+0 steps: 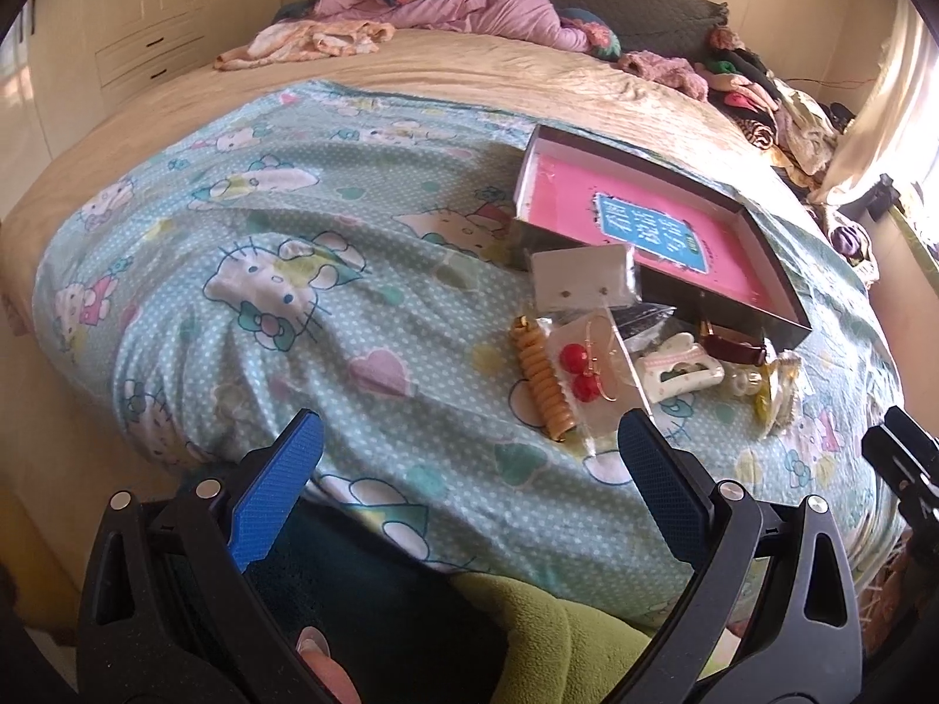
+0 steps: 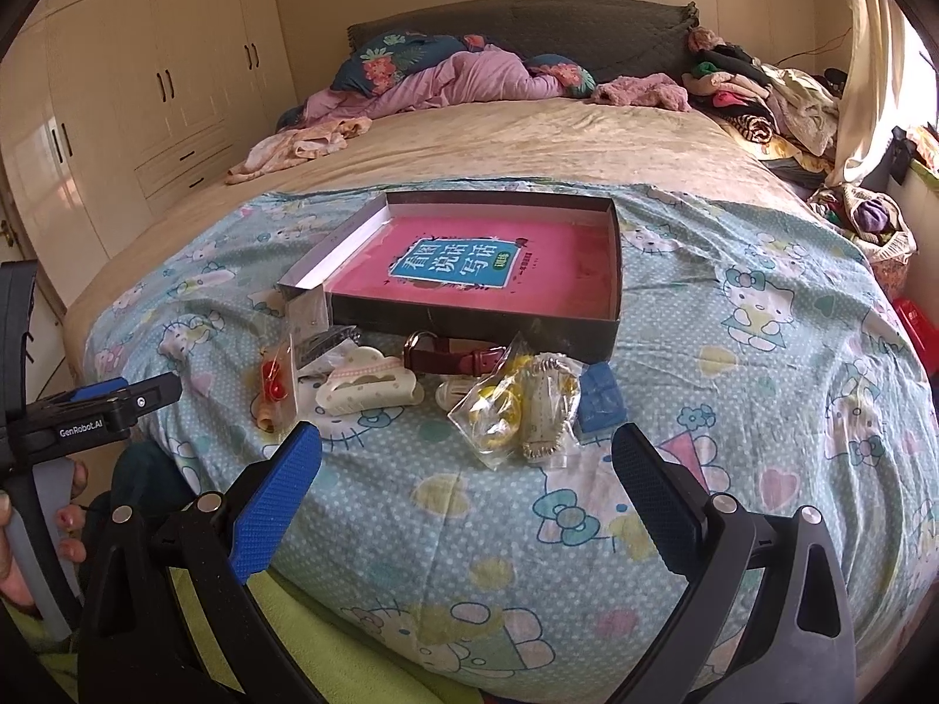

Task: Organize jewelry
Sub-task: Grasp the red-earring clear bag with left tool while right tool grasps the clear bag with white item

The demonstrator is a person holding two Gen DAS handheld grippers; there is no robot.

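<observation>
A shallow dark box with a pink book inside lies on the bed; it also shows in the left wrist view. Jewelry lies in front of it: a gold spiral piece, bagged red earrings, a white hair claw, a brown strap, a bag with yellow pieces, a blue block and an earring card. My left gripper is open and empty, just short of the pile. My right gripper is open and empty, near the bag.
The items rest on a Hello Kitty blanket over a beige bedspread. Pillows and clothes pile at the headboard and right side. Wardrobes stand left. Green fabric lies at the bed's near edge.
</observation>
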